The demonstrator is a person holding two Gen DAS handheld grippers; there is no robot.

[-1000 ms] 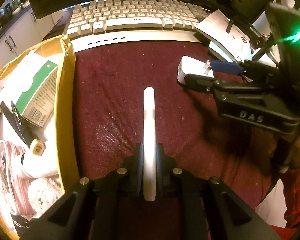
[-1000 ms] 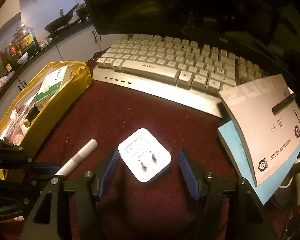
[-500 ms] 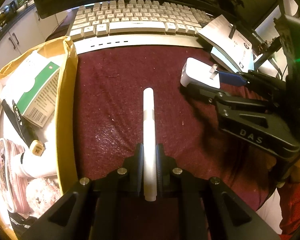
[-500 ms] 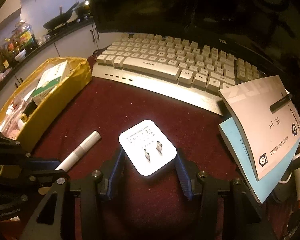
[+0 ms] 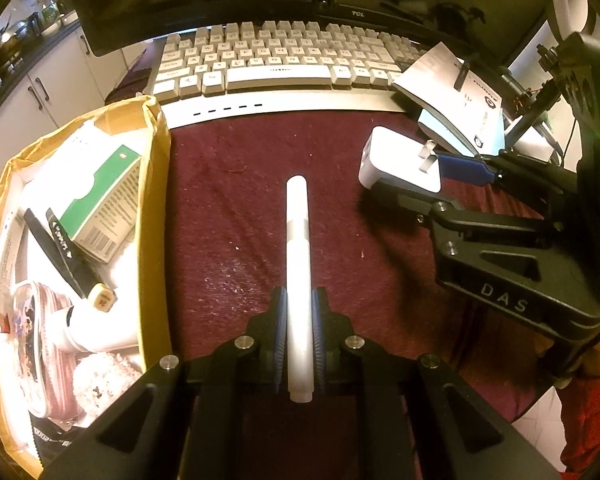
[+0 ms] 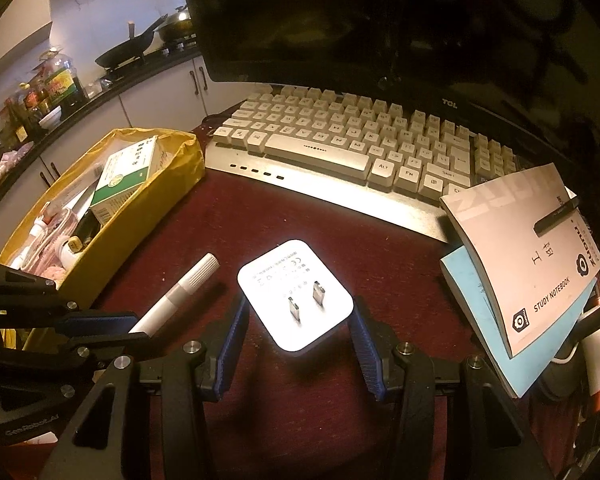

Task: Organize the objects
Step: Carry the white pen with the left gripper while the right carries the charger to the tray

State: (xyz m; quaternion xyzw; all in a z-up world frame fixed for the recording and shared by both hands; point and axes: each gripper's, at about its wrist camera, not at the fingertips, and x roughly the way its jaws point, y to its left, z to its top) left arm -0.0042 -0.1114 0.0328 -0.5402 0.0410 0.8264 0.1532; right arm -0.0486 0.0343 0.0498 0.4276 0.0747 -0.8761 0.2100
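Note:
A white marker pen (image 5: 298,232) juts forward over the dark red cloth, and my left gripper (image 5: 299,300) is shut on its rear end. The right wrist view shows the same pen (image 6: 180,292) slanting out of the left gripper (image 6: 112,324). A white square charger (image 6: 284,276) with two metal prongs facing up sits between the blue pads of my right gripper (image 6: 299,306), which is shut on its sides. It hangs a little above the cloth and casts a shadow. In the left wrist view the charger (image 5: 396,164) is at the right, in the right gripper (image 5: 416,180).
A yellow box (image 5: 154,200) at the left holds a green-and-white carton, a black stick, a white tube and packets. A white keyboard (image 5: 276,76) lies in front of a dark monitor (image 6: 380,20). Stacked notebooks (image 6: 520,252) with a black pen on top lie at the right.
The right gripper's jaws have closed onto the charger's sides, and the charger has come slightly up off the cloth. The left gripper still holds the pen, barely moved.

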